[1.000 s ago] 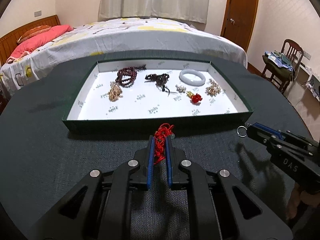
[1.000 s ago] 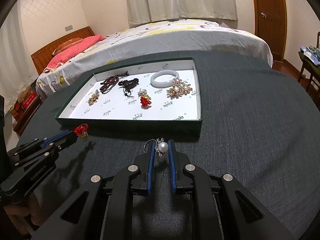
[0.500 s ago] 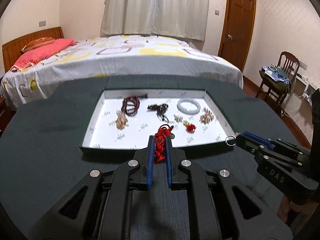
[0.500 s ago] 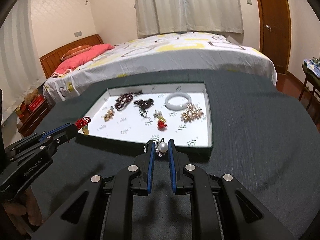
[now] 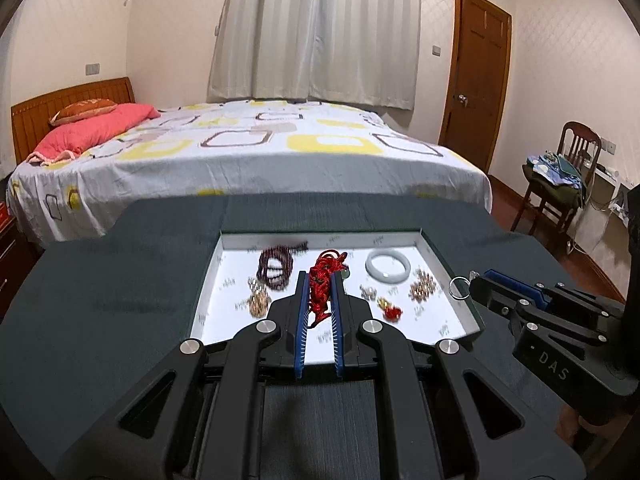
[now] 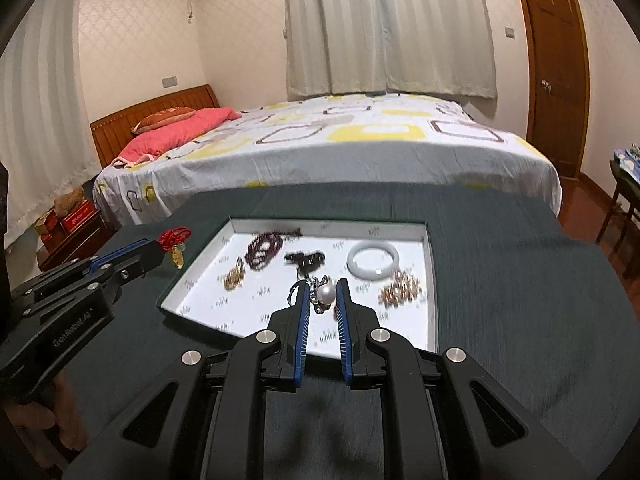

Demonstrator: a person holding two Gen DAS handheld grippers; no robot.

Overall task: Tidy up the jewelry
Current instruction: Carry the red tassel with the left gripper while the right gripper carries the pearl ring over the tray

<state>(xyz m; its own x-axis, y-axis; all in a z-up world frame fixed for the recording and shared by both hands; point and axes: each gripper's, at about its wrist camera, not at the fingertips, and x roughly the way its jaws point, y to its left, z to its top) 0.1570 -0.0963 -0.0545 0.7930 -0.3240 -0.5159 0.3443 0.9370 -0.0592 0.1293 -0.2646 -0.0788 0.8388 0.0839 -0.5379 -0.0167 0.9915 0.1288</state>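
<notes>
My left gripper (image 5: 320,280) is shut on a red knotted cord charm (image 5: 323,280) and holds it in the air over the white-lined tray (image 5: 456,264). It also shows in the right wrist view (image 6: 160,246) with the charm (image 6: 173,240) hanging at its tip, left of the tray (image 6: 430,280). My right gripper (image 6: 322,290) is shut on a pearl keyring charm (image 6: 325,294) above the tray's near part. It shows in the left wrist view (image 5: 474,286) with its metal ring (image 5: 459,293).
In the tray lie a dark red bead bracelet (image 6: 262,250), a white bangle (image 6: 373,261), a dark charm (image 6: 306,260), a gold piece (image 6: 234,278) and a beaded cluster (image 6: 400,292). A dark cloth covers the table (image 6: 520,280). A bed (image 6: 320,140) stands behind, a chair (image 5: 560,176) at right.
Both grippers have risen and moved forward with their charms, from the table in front of the tray to above it. Both grips are unchanged.
</notes>
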